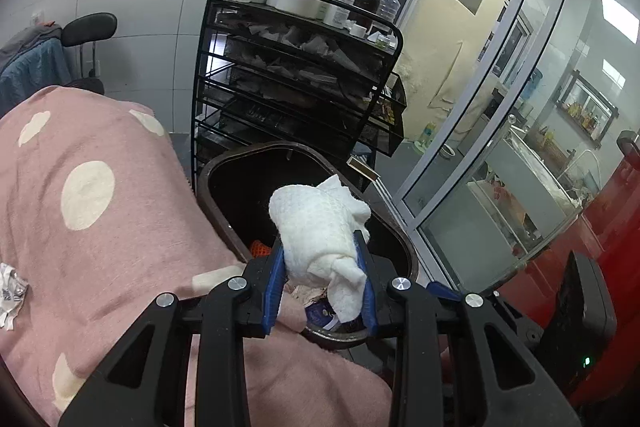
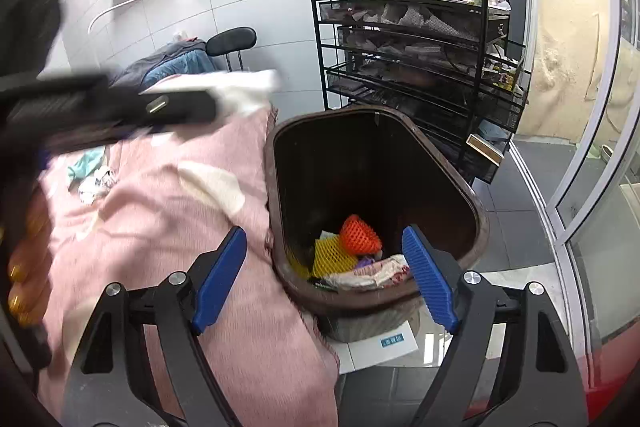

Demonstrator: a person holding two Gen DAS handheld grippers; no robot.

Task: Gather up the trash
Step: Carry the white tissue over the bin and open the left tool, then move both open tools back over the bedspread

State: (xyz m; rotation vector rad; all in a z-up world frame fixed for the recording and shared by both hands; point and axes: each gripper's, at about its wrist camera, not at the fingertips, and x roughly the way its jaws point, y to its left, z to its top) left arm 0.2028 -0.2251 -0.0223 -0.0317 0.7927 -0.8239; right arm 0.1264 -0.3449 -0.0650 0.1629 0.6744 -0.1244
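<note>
Left gripper point(image 1: 324, 279) clamps a white tissue wad point(image 1: 320, 223) over the brown bin point(image 2: 476, 223) at frame centre. Right gripper point(image 2: 326, 277) stands wide and empty above the bin's near rim. Several scraps already lie in the bin; crumpled paper point(image 2: 94, 183) remains on the pink blanket point(image 2: 192, 227), mid left. Both grippers tilt downward toward the bin.

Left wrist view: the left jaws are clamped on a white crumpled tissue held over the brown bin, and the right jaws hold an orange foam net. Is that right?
Not quite. The left gripper is indeed clamped on the white crumpled tissue over the brown bin. But the right wrist view shows the right gripper with jaws open and empty; the orange foam net lies inside the bin.
</note>
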